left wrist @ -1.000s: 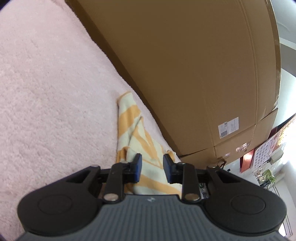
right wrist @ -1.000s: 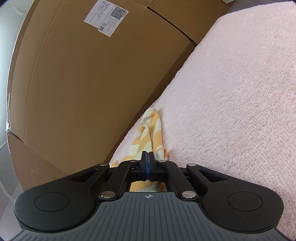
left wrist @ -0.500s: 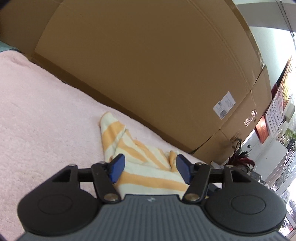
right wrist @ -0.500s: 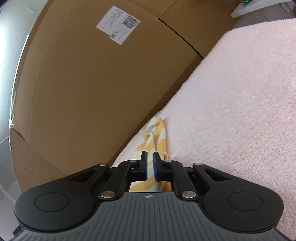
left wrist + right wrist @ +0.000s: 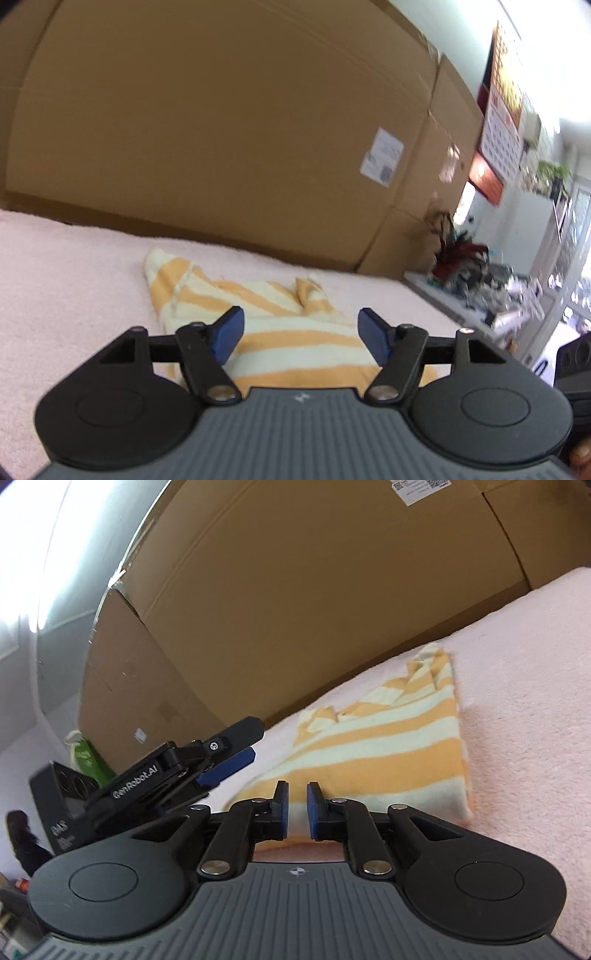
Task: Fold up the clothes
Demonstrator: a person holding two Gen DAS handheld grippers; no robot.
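A folded orange-and-cream striped garment [image 5: 280,314] lies flat on the pink fleecy surface [image 5: 55,280], close to the cardboard boxes; it also shows in the right wrist view [image 5: 391,746]. My left gripper [image 5: 298,330] is open wide and empty, just above the garment's near edge. My right gripper [image 5: 296,808] is open by a narrow gap and empty, at the garment's near edge. The left gripper also shows in the right wrist view [image 5: 225,760], at the garment's left side.
Large brown cardboard boxes [image 5: 221,129] stand right behind the garment. The pink surface [image 5: 535,701] stretches to the right. A white shelf with a red plant [image 5: 458,254] and clutter is at the far right of the left wrist view.
Both grippers let go of the garment and drew back. The left jaws opened wide, the right jaws opened slightly. The garment now lies flat and both views have swung round.
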